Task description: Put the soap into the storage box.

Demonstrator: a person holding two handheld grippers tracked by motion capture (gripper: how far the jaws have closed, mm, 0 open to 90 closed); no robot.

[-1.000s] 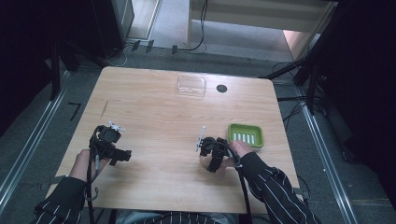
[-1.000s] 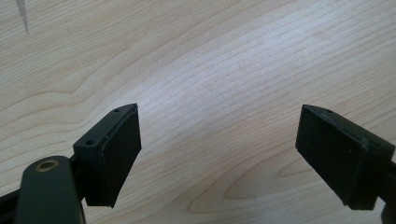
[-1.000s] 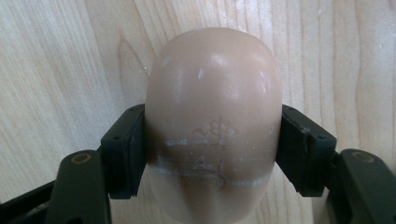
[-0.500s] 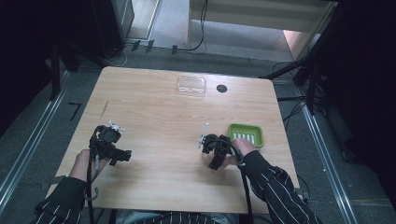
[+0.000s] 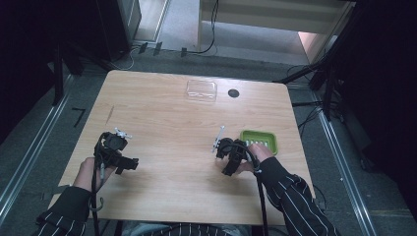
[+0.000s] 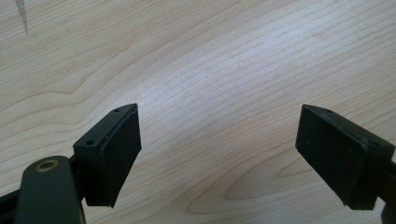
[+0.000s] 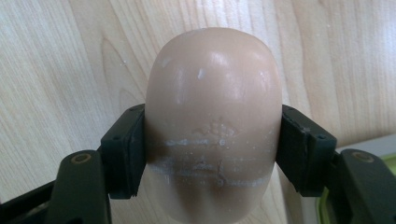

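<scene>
right gripper (image 7: 212, 154) clamping soap bar (image 7: 213, 112) (beige), over table (image 7: 51, 70)

The left hand-held gripper (image 5: 117, 150) sits low over the desk (image 5: 162, 118) at its near left part, held by a hand (image 5: 88, 169) in a striped sleeve, its jaws wide apart with nothing between them. The right hand-held gripper (image 5: 231, 153) is over the desk's near right part, its jaws clamped on the sides of a rounded beige soap bar (image 7: 214, 116).
</scene>
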